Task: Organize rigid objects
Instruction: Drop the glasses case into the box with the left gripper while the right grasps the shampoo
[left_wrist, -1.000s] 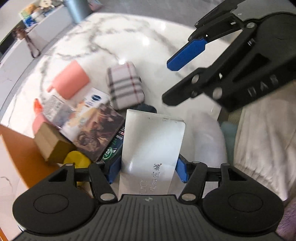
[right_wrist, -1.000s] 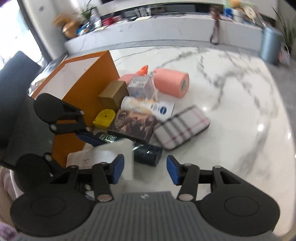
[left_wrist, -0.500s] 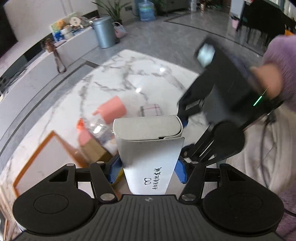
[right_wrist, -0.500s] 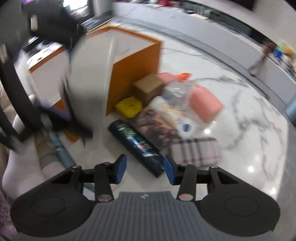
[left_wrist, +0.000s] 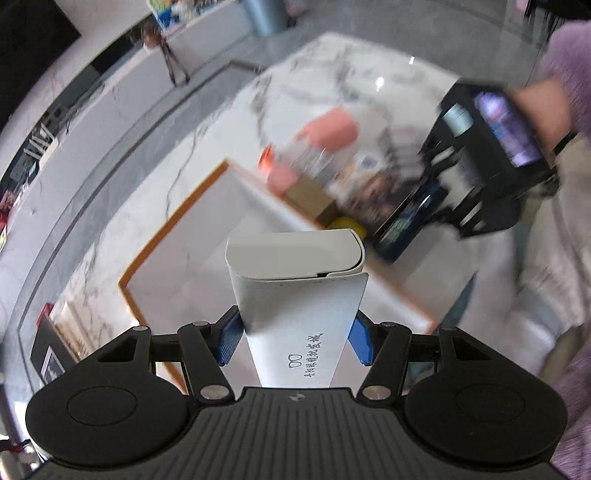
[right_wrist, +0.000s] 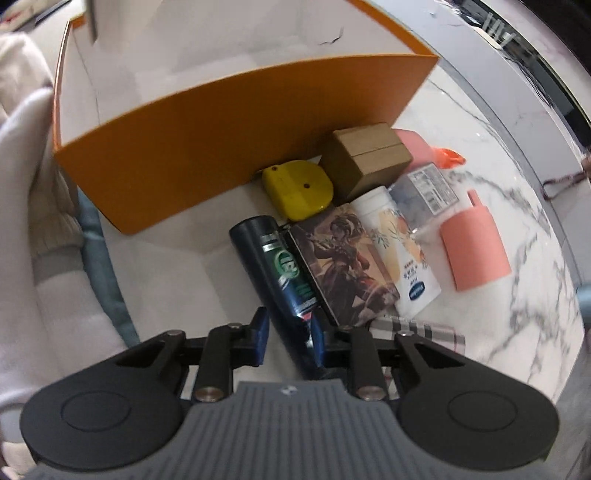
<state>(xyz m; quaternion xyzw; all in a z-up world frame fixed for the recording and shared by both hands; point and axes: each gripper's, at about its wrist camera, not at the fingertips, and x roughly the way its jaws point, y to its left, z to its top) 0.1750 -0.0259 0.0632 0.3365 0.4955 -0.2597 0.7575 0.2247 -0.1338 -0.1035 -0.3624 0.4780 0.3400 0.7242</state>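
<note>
White marble tabletop (right_wrist: 517, 229); left gripper (left_wrist: 293, 341) clamps white rectangular case (left_wrist: 295, 280) above orange-walled box (left_wrist: 192, 266); right gripper (right_wrist: 288, 338) closing around dark cylindrical bottle (right_wrist: 273, 258), extending toward 12 o'clock.

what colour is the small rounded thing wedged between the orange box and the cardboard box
Yellow: the rounded case shows best in the right wrist view, with two small dark dots on top.

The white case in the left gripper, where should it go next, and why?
Probably down into the orange box. The left gripper grips the white case right above the box's open inside, and nothing shows in the way there. Lowering before letting go seems safest. Meanwhile the right gripper is closing around the dark bottle.
</note>
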